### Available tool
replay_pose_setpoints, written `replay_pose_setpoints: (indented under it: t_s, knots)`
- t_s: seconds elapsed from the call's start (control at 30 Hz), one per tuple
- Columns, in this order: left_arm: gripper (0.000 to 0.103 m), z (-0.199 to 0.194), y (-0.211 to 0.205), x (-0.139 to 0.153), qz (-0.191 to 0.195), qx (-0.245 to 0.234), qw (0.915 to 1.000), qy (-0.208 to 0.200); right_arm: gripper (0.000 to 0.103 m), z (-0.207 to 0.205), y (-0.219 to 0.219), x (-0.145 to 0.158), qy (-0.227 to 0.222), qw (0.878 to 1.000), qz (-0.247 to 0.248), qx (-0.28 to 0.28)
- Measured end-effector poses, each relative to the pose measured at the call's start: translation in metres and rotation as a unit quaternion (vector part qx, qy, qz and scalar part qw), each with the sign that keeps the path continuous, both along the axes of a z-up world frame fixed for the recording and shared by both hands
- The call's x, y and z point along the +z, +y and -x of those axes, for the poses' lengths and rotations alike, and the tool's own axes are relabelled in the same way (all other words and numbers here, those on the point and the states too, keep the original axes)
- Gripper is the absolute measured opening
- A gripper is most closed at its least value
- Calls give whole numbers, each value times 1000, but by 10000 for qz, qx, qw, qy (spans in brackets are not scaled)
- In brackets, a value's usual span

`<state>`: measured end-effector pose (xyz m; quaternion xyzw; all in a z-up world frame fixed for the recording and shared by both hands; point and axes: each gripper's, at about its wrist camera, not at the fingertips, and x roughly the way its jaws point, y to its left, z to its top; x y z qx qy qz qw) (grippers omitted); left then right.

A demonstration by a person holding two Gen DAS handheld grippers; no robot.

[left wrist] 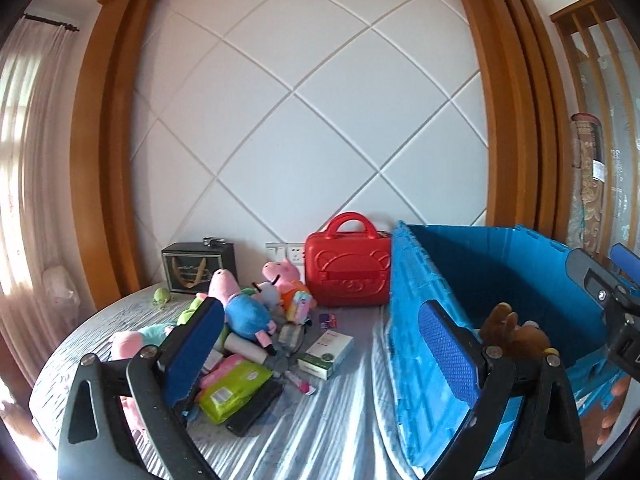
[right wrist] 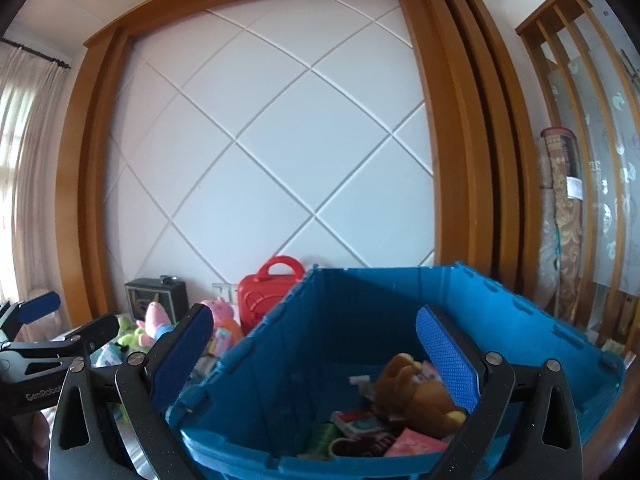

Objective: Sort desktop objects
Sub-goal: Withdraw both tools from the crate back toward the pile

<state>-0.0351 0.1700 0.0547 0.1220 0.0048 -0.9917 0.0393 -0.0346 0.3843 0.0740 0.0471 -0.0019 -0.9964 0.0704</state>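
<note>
Both claws wide, empty — brown plush [right wrist: 424, 394] in blue bin [right wrist: 520, 320].

My left claw's camera looks nearly level across the worktop [left wrist: 328, 432] toward the padded wall [left wrist: 312, 120], my right's peers closely into the blue crate [right wrist: 520, 312], and both share crate and wall.

A bare strip of bedcover [left wrist: 320, 420] runs up the lower centre of the left wrist view. The toy pile [left wrist: 240, 320] crowds its left, the blue crate [left wrist: 416, 320] walls its right, and the red case [left wrist: 347, 276] closes its far end.
</note>
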Motion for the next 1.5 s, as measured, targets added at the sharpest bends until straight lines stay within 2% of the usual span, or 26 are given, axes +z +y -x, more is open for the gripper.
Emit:
replay_pose_setpoints:
  t_s: [0.13,0.33,0.63,0.83,0.93,1.07,1.23,1.33,1.5]
  knots:
    - [99,1,-43,-7,-54,310,9995,-51,103,7,-46,-1,-28,9995,-161,288]
    - [99,7,-121,-28,-128,513,9981,-330,103,21,-130,-11,-236,9975,-336,580]
    - [99,24,-259,-72,-181,669,9932,-937,103,46,-268,-46,-934,9925,-506,603]
    - [99,32,-341,-117,-292,1007,9830,-1505,103,64,-311,-79,-1455,9860,-663,485]
    - [99,35,-379,-147,-451,1282,9730,-1867,103,79,-318,-106,-1817,9794,-818,338]
    - [99,35,-419,-187,-781,1713,9540,-2333,103,109,-315,-147,-2398,9656,-984,219]
    - [99,33,-454,-231,-1094,2226,9242,-2905,103,149,-307,-205,-3265,9397,-995,218]
    - [99,36,-463,-252,-1230,2506,9077,-3134,103,168,-304,-231,-3613,9269,-968,311]
    - [97,50,-466,-271,-1324,2747,8941,-3281,103,193,-295,-256,-3930,9142,-904,391]
